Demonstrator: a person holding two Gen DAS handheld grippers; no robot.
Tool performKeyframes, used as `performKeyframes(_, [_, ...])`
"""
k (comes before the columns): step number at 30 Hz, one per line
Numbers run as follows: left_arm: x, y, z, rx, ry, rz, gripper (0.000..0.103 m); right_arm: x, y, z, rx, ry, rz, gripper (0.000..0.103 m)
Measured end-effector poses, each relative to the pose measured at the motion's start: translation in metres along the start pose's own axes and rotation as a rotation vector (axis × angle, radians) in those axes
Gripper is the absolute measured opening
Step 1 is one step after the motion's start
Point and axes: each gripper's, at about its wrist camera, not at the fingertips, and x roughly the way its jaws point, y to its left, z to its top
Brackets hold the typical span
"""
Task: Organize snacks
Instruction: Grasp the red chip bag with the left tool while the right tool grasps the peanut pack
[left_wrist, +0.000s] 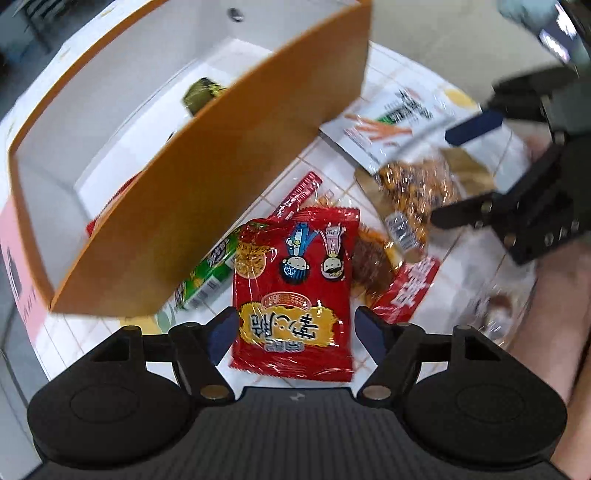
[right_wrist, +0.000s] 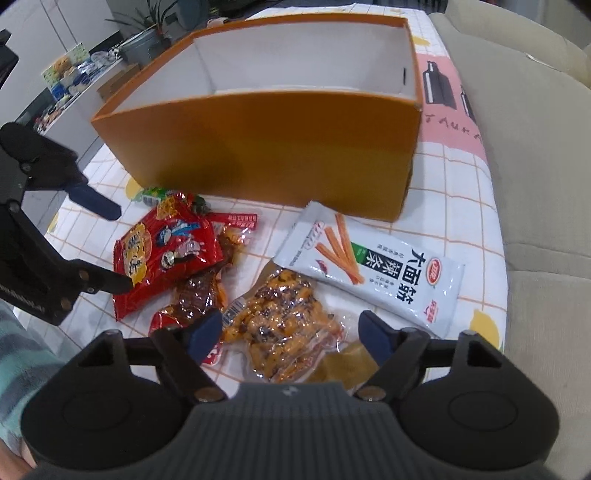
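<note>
Left wrist view: orange box (left_wrist: 207, 192) sits on the left of the tablecloth (left_wrist: 325, 162), open top, white inside, and a dark green packet (left_wrist: 201, 94) plus something red by the near wall already lie in it, so my read is the sort is started but mostly undone. Outside, along the box's near wall, a green packet (left_wrist: 207, 273) is half tucked against the box base. Just right of it the red packet (left_wrist: 293, 291) lies flat, long axis running away from the camera, its print upside down from here. Left gripper (left_wrist: 291, 332) hangs over its near end, jaws wide apart on either side of it, pads clear, holding nothing. Right of that, a brown meat pack (left_wrist: 371, 264), then a clear pack of orange-brown pieces (left_wrist: 417, 188). Right wrist view: right gripper (right_wrist: 291, 332) is spread wide over that clear pack (right_wrist: 284, 314), pads not pressing, empty. The white strip-snack packet (right_wrist: 373, 266) lies flat by the box's near right corner, long axis diagonal, one short end almost at the box wall, the other toward the tablecloth's right edge. At least five packs left outside by my count.
</note>
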Motion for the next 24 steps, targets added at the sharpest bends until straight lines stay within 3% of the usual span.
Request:
performKeyframes(12, [0.021, 0.014, 0.003, -0.056, -0.012, -0.043, 0.09, 0.025, 0.016, -0.004, -0.147, 0.062, -0.036, 0.086])
performKeyframes(24, [0.036, 0.012, 0.007, -0.095, -0.022, -0.023, 0.099, 0.043, 0.033, -0.011, -0.219, 0.087, -0.074, 0.095])
